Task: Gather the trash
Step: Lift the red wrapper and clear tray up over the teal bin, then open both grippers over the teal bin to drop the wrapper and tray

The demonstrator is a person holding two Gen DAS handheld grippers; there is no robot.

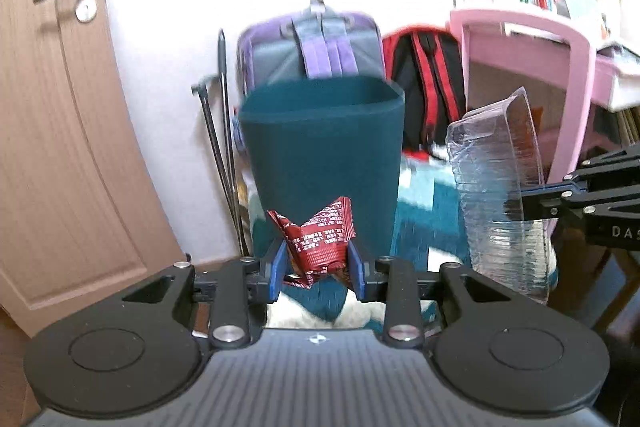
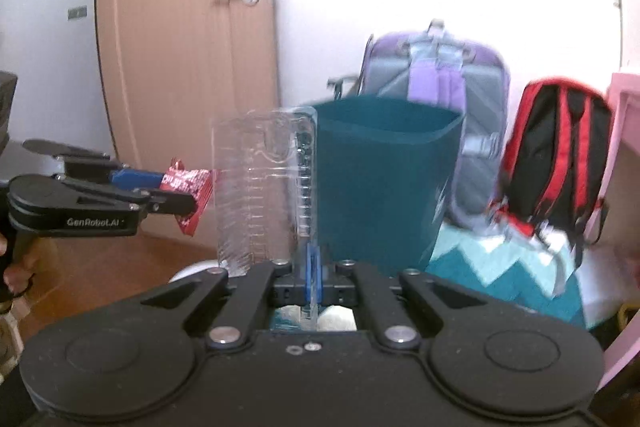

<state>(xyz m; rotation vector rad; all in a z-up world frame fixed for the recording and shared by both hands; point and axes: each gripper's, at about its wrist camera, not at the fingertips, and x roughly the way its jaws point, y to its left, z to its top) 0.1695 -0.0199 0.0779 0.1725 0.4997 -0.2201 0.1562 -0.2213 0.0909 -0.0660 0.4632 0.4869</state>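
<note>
on the left we hold the left gripper (image 1: 316,267) tipped a little downward, its blue pads clamped on a crumpled red foil wrapper (image 1: 320,239) printed with small white lettering; the wrapper sticks up from the jaws in creased, pointed folds. seen from the right wrist camera, a hand (image 2: 14,267) at the left edge grips that tool's handle. ahead of both tools stands the dark teal bin (image 1: 324,147), a smooth tapered tub with an open, slightly wavy rim, sitting on a teal and white zigzag rug (image 2: 500,267). further right, the right gripper (image 2: 312,277) also points slightly down, its jaws pressed together on the thin edge of a clear plastic tray (image 2: 260,187), a ribbed, glossy, see-through shell held upright just beside the bin. behind the bin lean a purple and grey backpack (image 1: 312,47) and a black and red backpack (image 2: 556,155) against the white wall.
</note>
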